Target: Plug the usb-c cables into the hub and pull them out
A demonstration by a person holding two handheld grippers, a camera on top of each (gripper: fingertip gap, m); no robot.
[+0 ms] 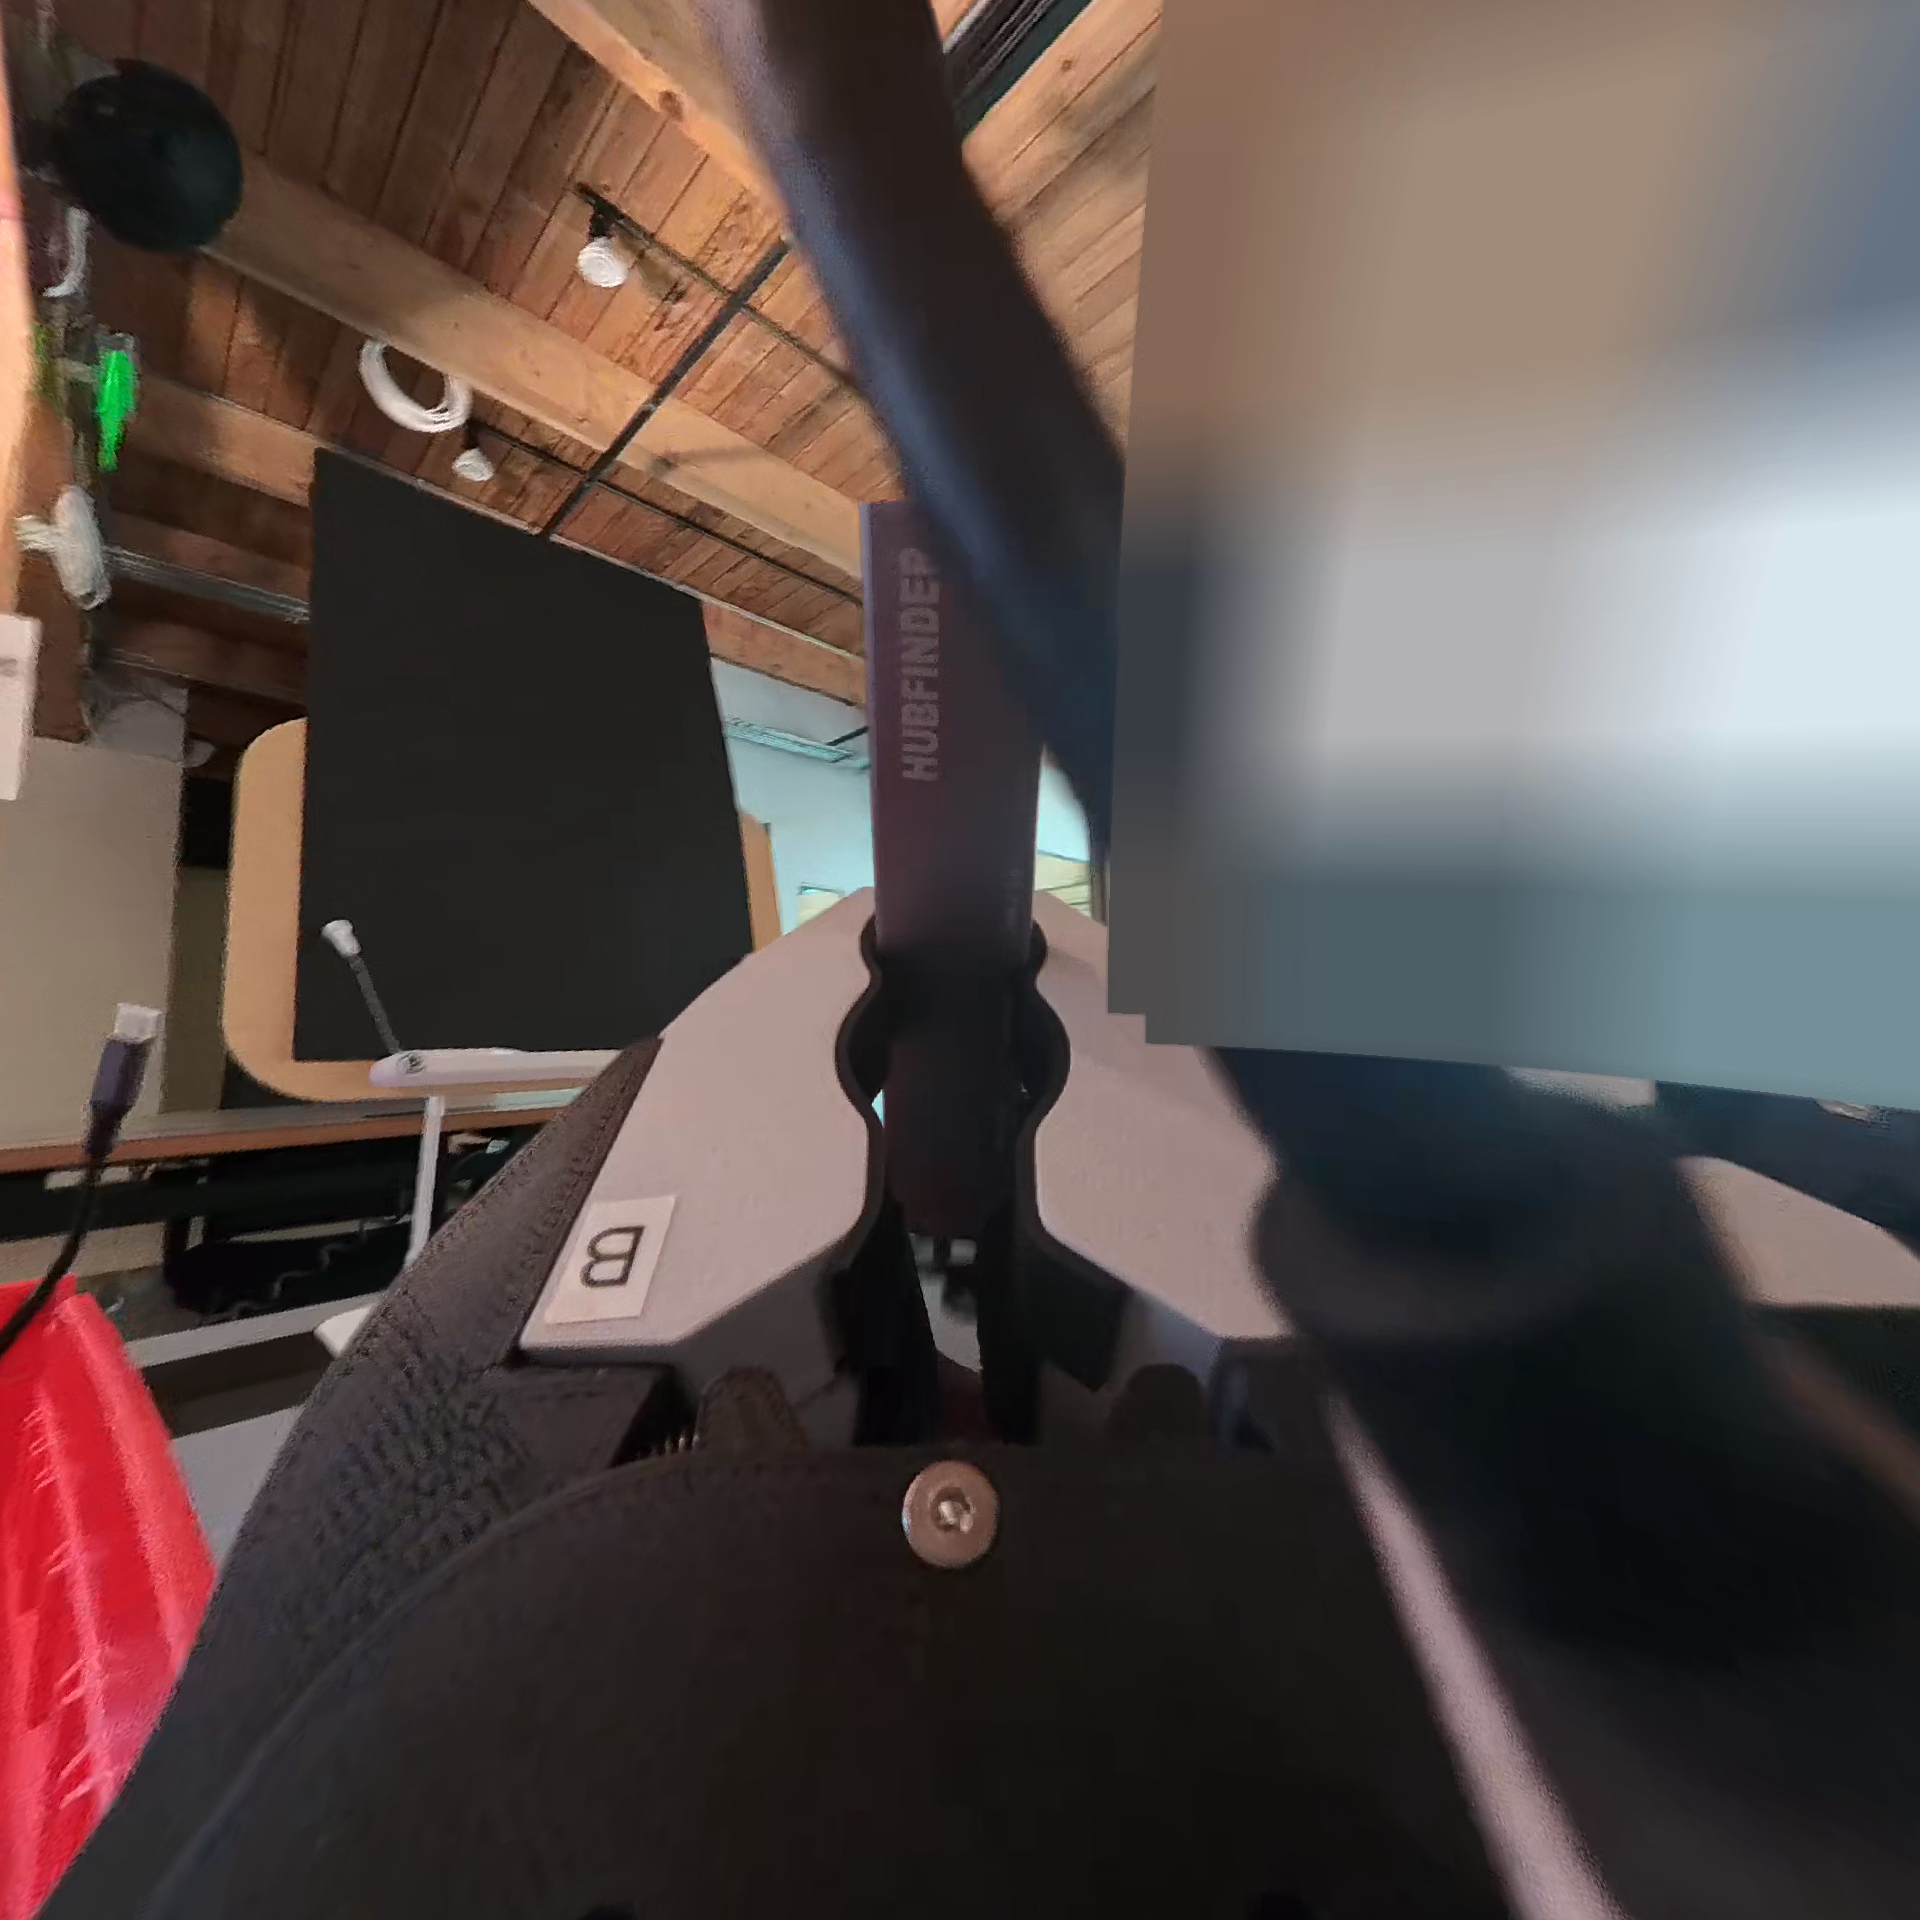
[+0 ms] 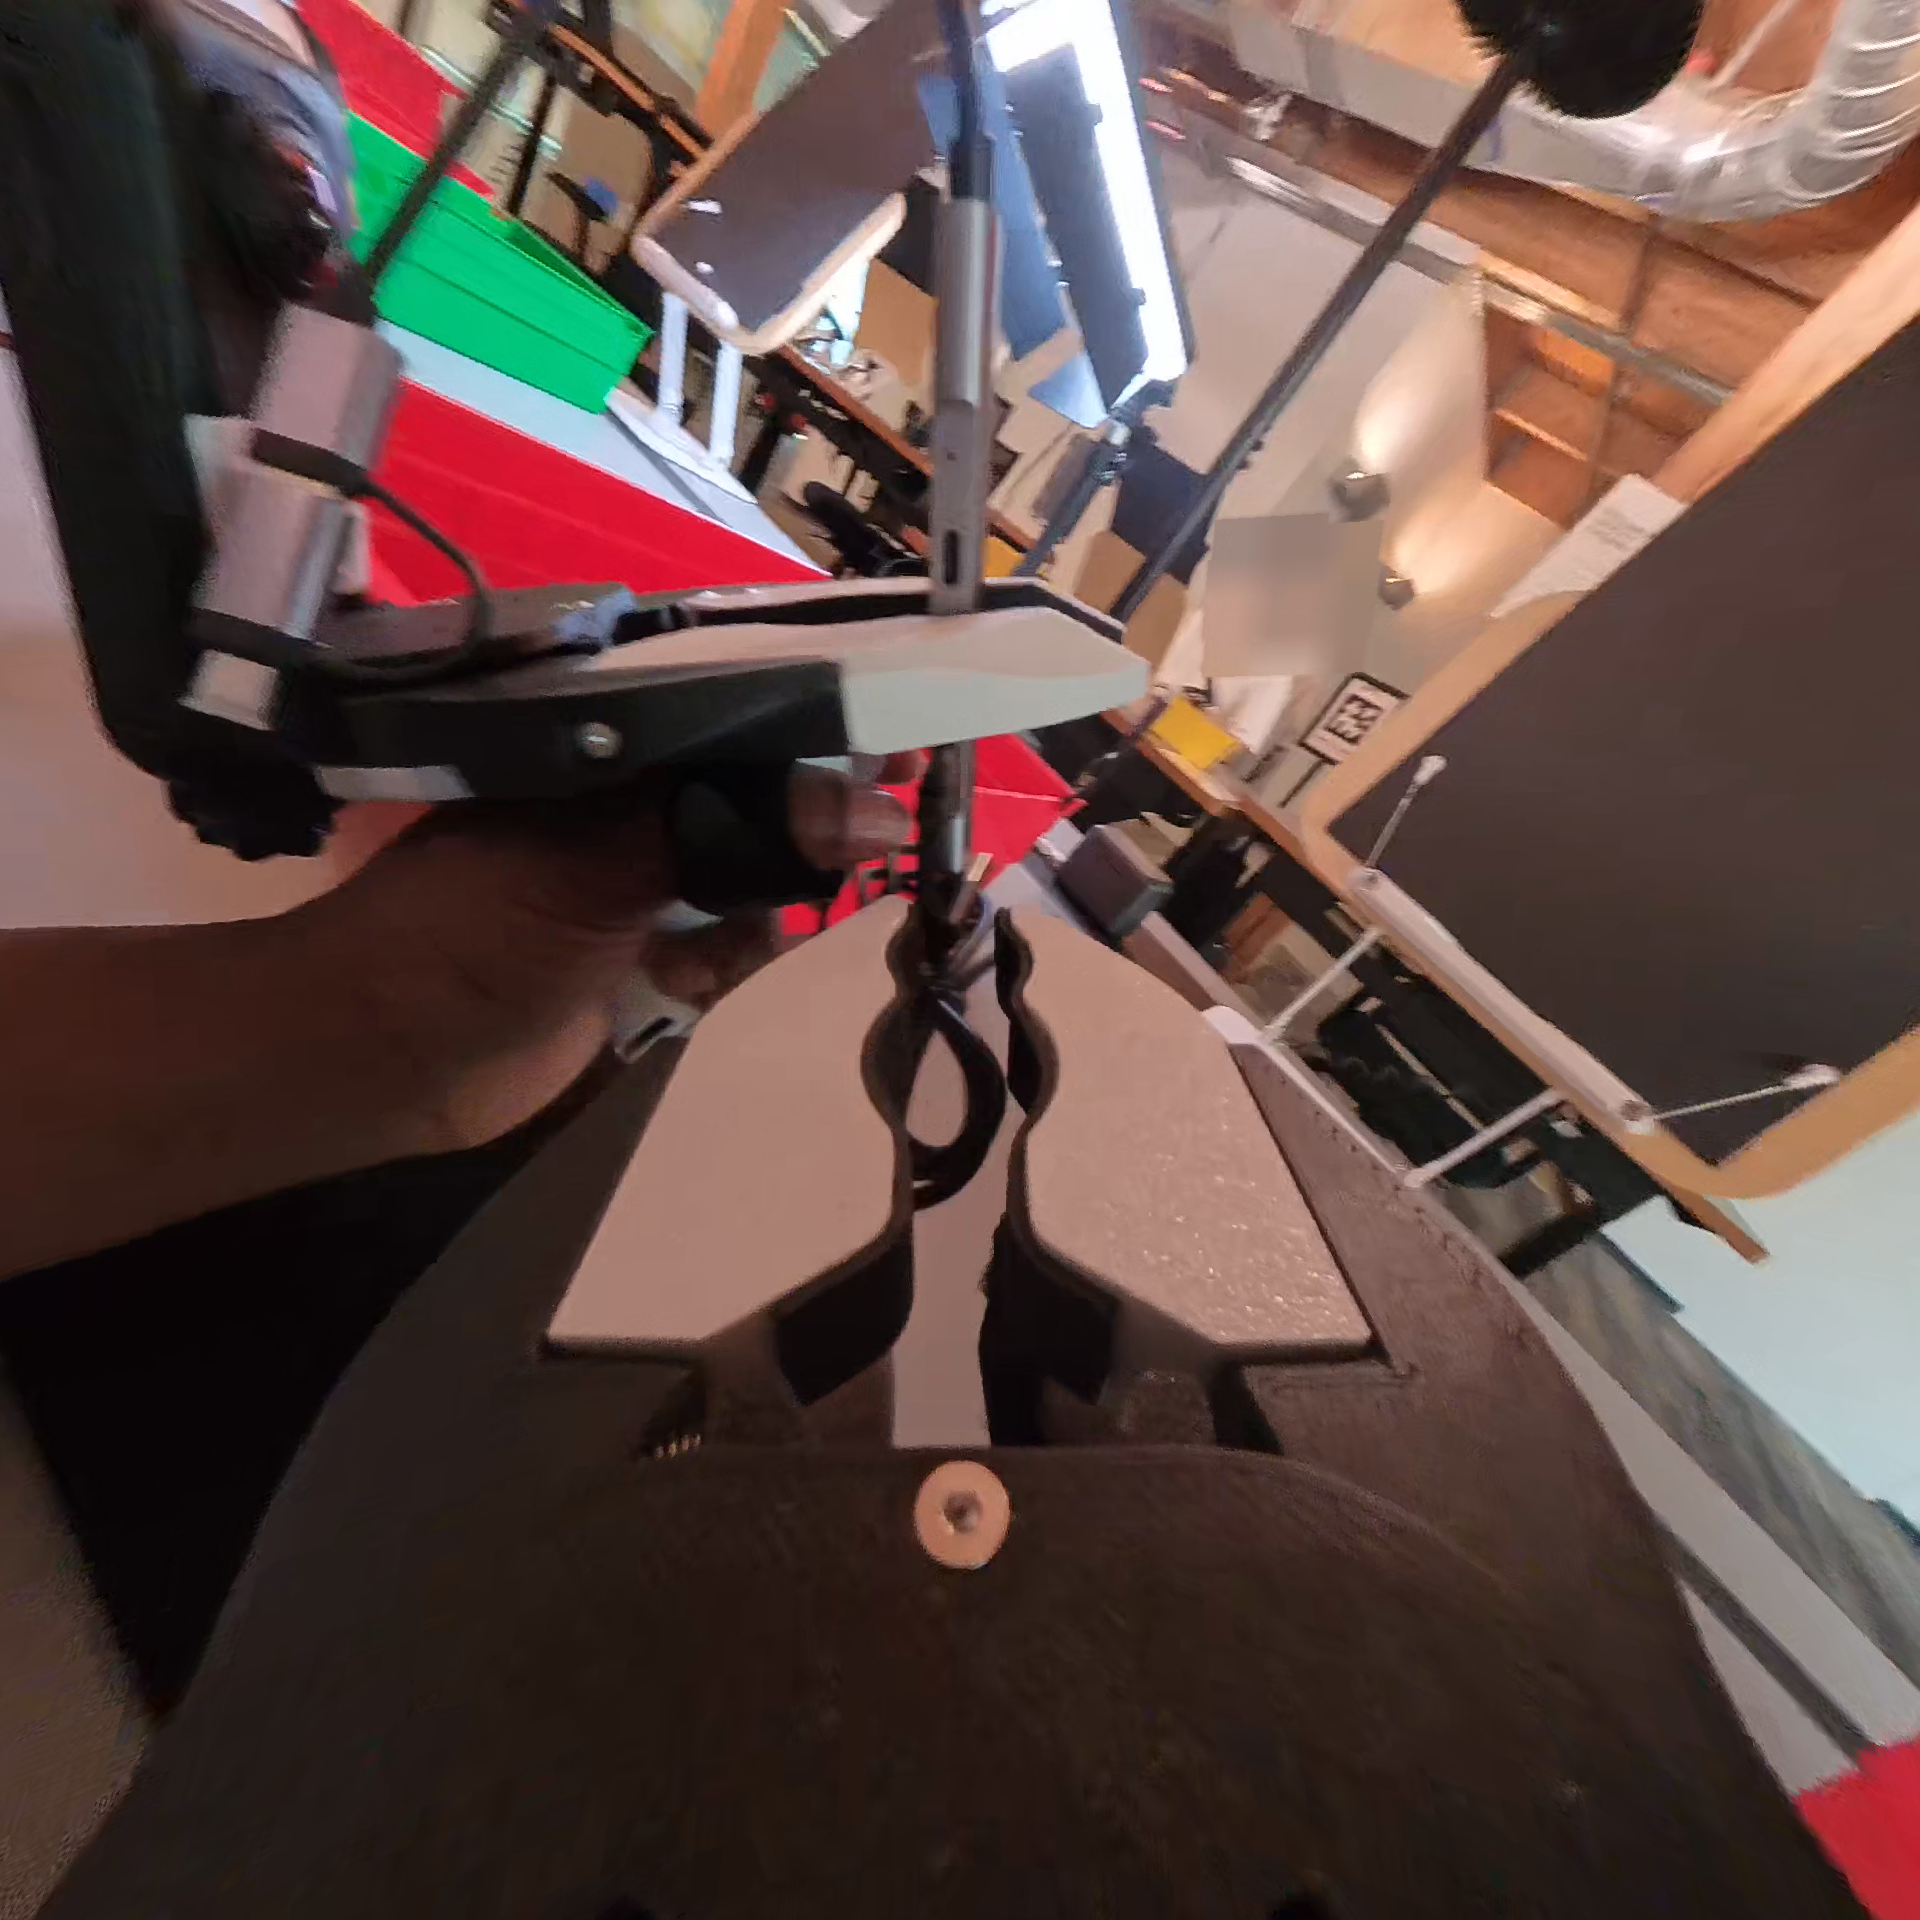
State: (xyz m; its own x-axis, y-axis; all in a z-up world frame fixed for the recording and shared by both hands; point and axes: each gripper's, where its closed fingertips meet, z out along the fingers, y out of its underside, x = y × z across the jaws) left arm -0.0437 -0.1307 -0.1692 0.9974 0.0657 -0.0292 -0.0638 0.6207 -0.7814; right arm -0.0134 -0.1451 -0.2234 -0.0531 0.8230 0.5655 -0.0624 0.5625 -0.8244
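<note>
In the left wrist view my left gripper (image 1: 954, 935) is shut on the hub (image 1: 951, 717), a slim dark grey bar that stands upright out of the jaws. The right wrist view shows that gripper from the side (image 2: 935, 623), with the hub (image 2: 961, 364) rising above it. My right gripper (image 2: 951, 925) sits just below the left one, shut on a black usb-c cable (image 2: 940, 1091) that loops between its fingers. The cable's silver plug (image 2: 977, 868) pokes out at the fingertips, just under the hub's lower end. Another usb-c cable (image 1: 114, 1081) hangs at far left.
A person's hand (image 2: 468, 987) holds the left gripper. Red bins (image 2: 540, 499) and a green bin (image 2: 499, 291) lie on the table behind. A black board (image 1: 509, 748) on a white stand stands beyond. A dark blurred strap (image 1: 935, 312) crosses above the hub. My right fingertips sit around 6 cm from my left ones.
</note>
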